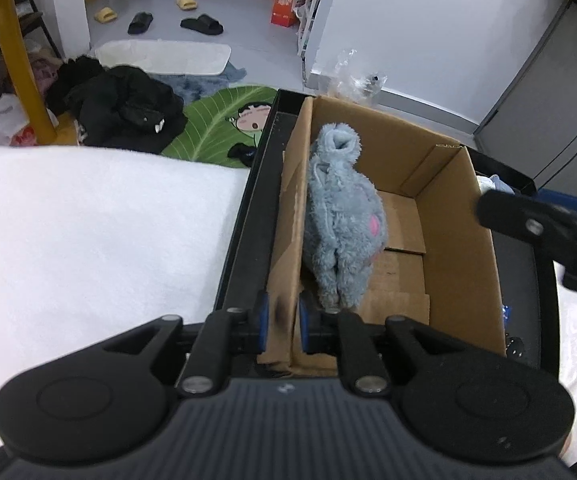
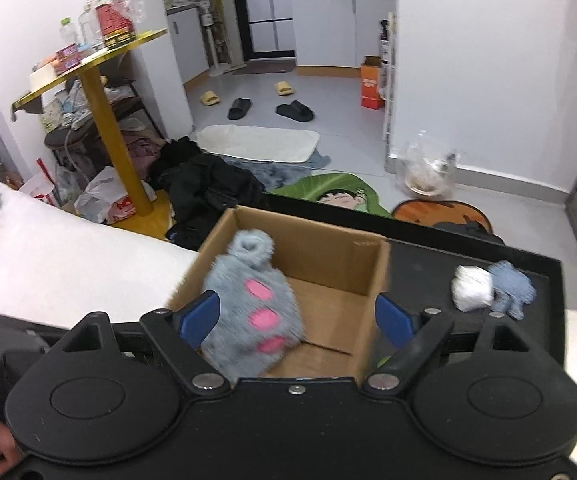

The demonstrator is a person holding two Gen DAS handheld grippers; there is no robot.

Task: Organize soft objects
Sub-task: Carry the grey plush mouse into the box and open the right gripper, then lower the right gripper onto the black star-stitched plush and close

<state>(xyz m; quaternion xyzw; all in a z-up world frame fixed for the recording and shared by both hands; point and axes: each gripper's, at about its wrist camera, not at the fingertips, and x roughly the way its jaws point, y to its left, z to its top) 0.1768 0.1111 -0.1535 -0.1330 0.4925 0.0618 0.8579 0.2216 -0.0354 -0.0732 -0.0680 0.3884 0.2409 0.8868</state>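
A: Left claw [image 1: 281, 322] is clenched on the near-left wall of the cardboard box [image 1: 460, 240], pads either side of the flap. Right claw [image 2: 296, 320] is spread wide, nothing in it.

B: Where's the plush?

A: Grey fluffy sock with pink spots [image 2: 248, 312] is in the box, leaning on the left wall, cuff pointing away. Box sits in a black tray [image 2: 420, 276] on the bed.

B: Handling?

A: Looks light, limp and compressible. Fluffy, so probably not slippery. Pinch mid-body or at the cuff; it'll droop either way.

B: Anything left out?

A: Farther right in the tray: a white sock ball [image 2: 471, 288] touching a blue fuzzy piece [image 2: 514, 288]. Both likely just as soft.
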